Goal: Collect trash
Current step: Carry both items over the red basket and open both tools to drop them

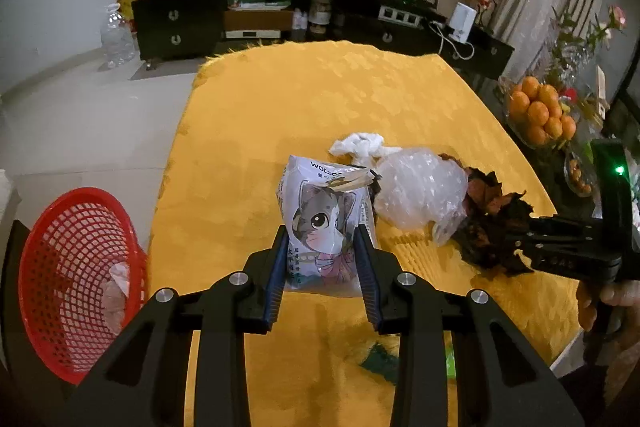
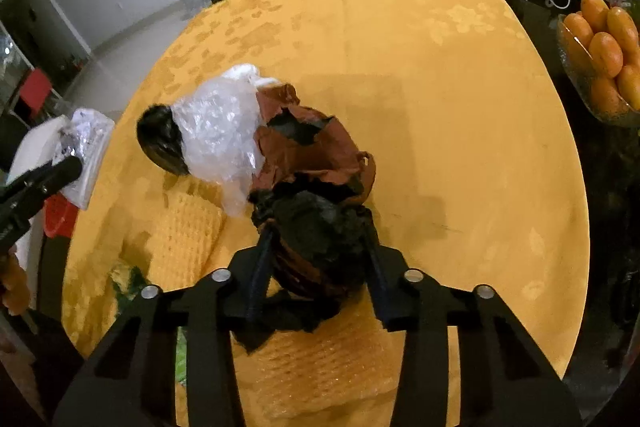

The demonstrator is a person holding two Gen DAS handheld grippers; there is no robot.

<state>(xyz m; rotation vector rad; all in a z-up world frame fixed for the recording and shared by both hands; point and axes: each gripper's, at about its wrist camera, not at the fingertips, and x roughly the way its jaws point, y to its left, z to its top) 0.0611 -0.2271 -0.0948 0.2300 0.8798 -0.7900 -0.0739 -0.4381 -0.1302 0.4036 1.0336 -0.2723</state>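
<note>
Between your left pads: the cat-print packet [image 1: 320,223] is clamped by the left gripper [image 1: 324,259], the blue pads [image 1: 276,267] pressing its lower half while the top stands free above them.
Left of that claw: the red basket [image 1: 76,279] sits off the table edge, low and to the side, with some clear wrap already in it. Swing the packet over its rim before you let go, and keep the grip firm until the packet hangs inside the mesh.
Right claw: the right gripper [image 2: 320,247] has its fingers on either side of the dark brown crumpled paper [image 2: 316,187]. They look to press the wad, so I judge it gripped, though the dark paper makes the contact hard to read.
Just beyond that claw: the bubble wrap [image 2: 220,135] touches the brown paper, and a black lump [image 2: 160,143] lies at its far end. Lift straight up and slowly, since the wrap may drag along.
Under both claws: the yellow tablecloth [image 2: 440,107] is soft and may snag, so clear it before moving sideways.
Far right of you: the bowl of oranges [image 2: 600,55] is not trash; steer wide.
</note>
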